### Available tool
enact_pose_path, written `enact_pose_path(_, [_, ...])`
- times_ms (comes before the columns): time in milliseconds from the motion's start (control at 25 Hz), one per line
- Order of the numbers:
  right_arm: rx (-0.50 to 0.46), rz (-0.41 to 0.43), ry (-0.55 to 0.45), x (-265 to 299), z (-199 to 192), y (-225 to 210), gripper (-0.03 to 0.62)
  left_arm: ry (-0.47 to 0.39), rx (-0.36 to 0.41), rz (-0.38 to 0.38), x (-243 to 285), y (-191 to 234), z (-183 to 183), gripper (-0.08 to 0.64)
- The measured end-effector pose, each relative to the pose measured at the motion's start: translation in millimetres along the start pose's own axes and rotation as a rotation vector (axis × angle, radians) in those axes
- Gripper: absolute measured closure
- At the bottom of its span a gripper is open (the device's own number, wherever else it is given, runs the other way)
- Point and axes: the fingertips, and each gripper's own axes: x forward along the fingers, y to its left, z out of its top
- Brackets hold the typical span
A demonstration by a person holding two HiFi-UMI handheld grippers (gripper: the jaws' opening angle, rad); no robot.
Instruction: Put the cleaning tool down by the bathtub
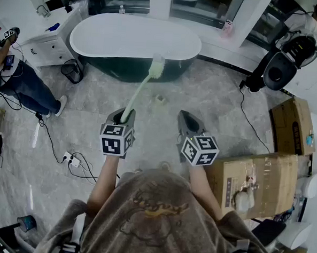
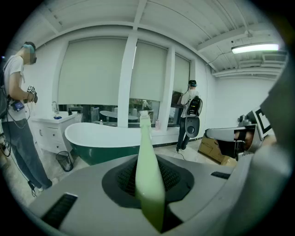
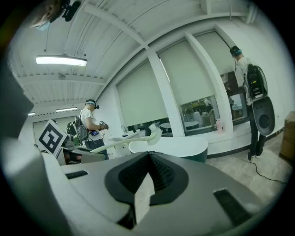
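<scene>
Green brush in left claw, seemingly outside bathtub.

The head view looks steeply down from up high on the left hand-held gripper and the right hand-held gripper. Each gripper view rides low on its own one, looking forward over the jaws. All three see the bathtub and the brush.

I see a pale green brush with a whitish head. The tub is white inside, dark green outside; the floor is grey and marbled, the boxes brown.
</scene>
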Motion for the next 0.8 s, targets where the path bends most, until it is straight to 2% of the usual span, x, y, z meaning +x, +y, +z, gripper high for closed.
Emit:
enact_pose_path(280, [0.003,0.001,0.011,-1,-6,4,0.595,0.000,-0.002,0.001,-3,0,-3,0.485])
enact_pose_path(480, [0.043,-0.034,0.008,-6,-13,3,0.595,0.007,0.009,-0.010,-6,6,-7,0.485])
enact_pose_path(800, [0.033,-0.078,0.005,-22,-36,13,0.594,0.009,0.047,-0.040,-11,16,-28,0.485])
